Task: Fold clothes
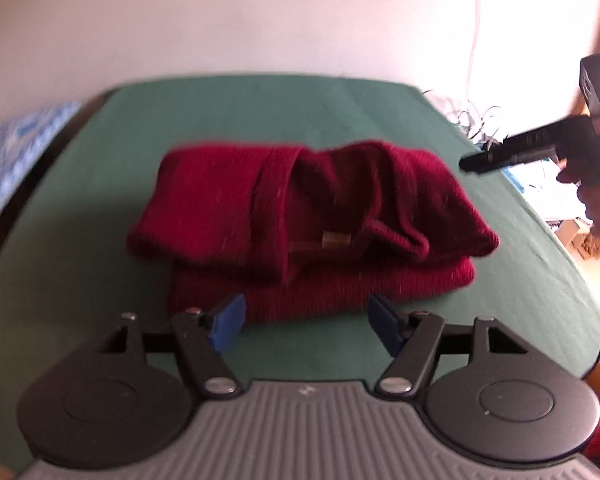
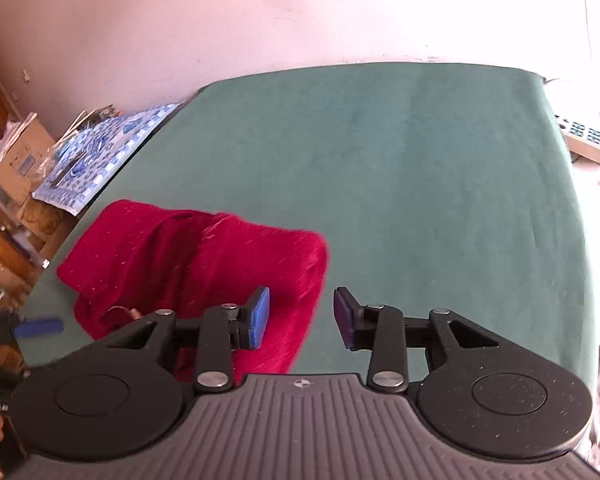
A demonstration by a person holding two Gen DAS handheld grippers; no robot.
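Green cloth (image 2: 420,184) covered the table, pale wall behind. Left gripper (image 1: 306,326) hung with jaws spread, nothing between them, just short of the near hem of the folded red knit sweater (image 1: 300,224). Right gripper (image 2: 302,318) was released too, its left pad over the sweater's right edge. Loads of bare cloth to the right; ribbed, lumpy folds.

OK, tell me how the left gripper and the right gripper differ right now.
The left gripper has its jaws spread wider than the right gripper. The left points at the folded red sweater; the right points mostly at the bare green table cover, with the sweater off to its left. Both have blue pads, stand open and hold nothing.
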